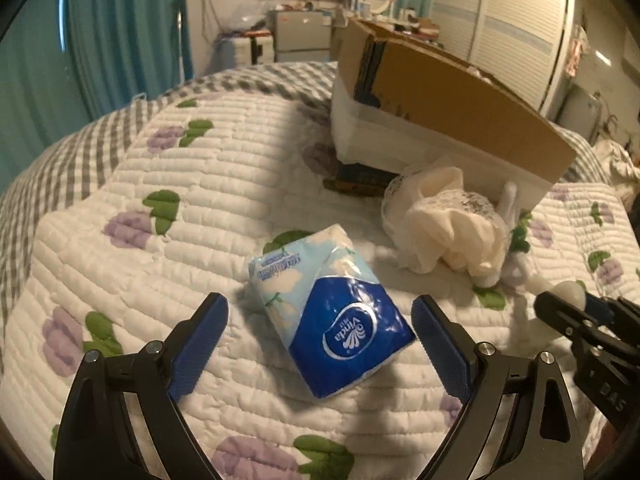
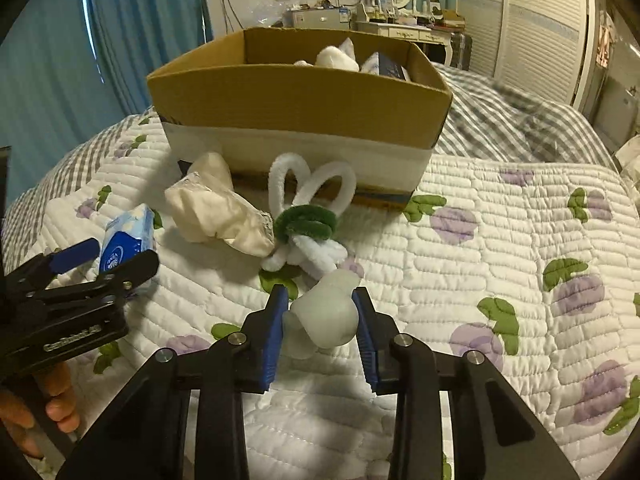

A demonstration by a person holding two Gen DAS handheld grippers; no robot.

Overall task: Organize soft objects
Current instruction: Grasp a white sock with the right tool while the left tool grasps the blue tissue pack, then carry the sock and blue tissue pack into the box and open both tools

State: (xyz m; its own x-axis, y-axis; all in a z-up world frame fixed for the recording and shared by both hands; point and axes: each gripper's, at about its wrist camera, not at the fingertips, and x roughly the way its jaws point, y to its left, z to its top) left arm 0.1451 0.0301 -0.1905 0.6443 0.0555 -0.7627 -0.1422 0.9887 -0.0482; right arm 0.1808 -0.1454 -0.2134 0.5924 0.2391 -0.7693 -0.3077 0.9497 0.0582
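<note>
A blue and white Vinda tissue pack (image 1: 328, 312) lies on the quilt between the open fingers of my left gripper (image 1: 320, 312); it also shows in the right wrist view (image 2: 126, 240). My right gripper (image 2: 322, 312) is shut on a white soft squishy toy (image 2: 326, 318) just above the quilt; it shows at the right edge of the left wrist view (image 1: 568, 296). A cream bundle in clear wrap (image 2: 218, 210) and a white and green pipe-cleaner figure (image 2: 308, 220) lie in front of the cardboard box (image 2: 296, 92), which holds white soft things and a tissue pack.
The floral quilt (image 2: 500, 248) covers the bed. The box stands at the far side of it. Teal curtains (image 1: 100, 40) hang at the left, a white wardrobe (image 2: 540, 20) at the right, a cluttered dresser behind. My left gripper shows in the right wrist view (image 2: 80, 272).
</note>
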